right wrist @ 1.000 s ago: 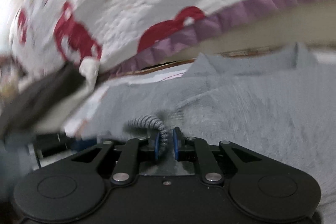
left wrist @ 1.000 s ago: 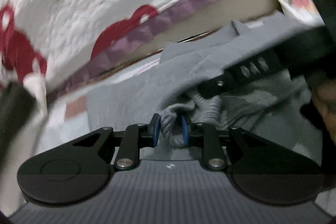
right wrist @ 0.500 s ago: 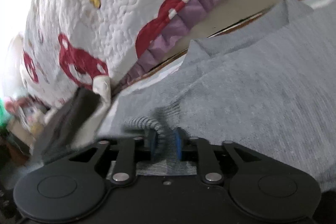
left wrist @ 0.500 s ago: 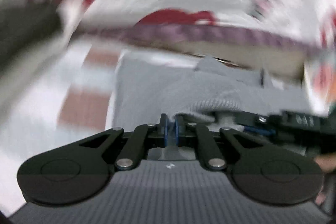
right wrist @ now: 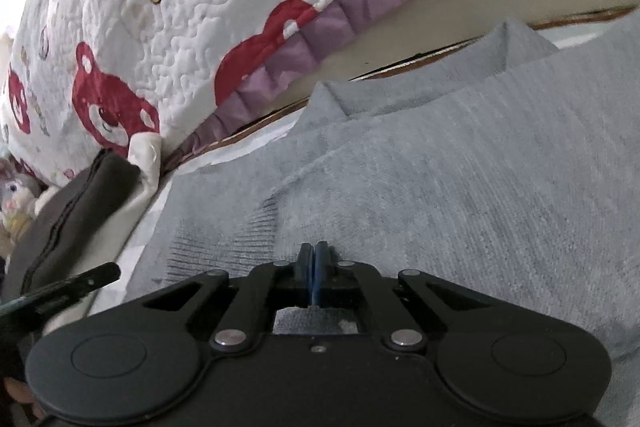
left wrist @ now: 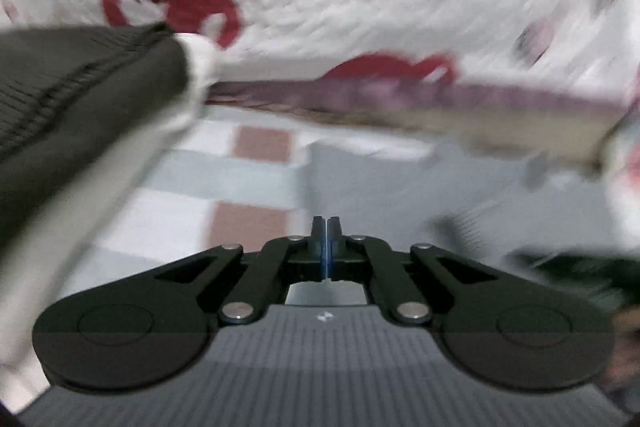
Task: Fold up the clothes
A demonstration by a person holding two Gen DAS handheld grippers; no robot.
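Hovering with blue pads pressed together and nothing between them: left gripper (left wrist: 326,227), over the checked sheet (left wrist: 256,187), grey sweater (left wrist: 400,195) lying ahead to its right. Resting likewise, pinching no fabric: right gripper (right wrist: 315,251), sweater (right wrist: 460,179) spreading just ahead, bear quilt (right wrist: 192,7) beyond.

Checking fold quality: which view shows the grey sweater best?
The right wrist view: the grey sweater fills the frame, sharp, with its folded layers and ribbed cuff visible. The left wrist view is motion-blurred and catches only a grey patch of it on the checked floor.
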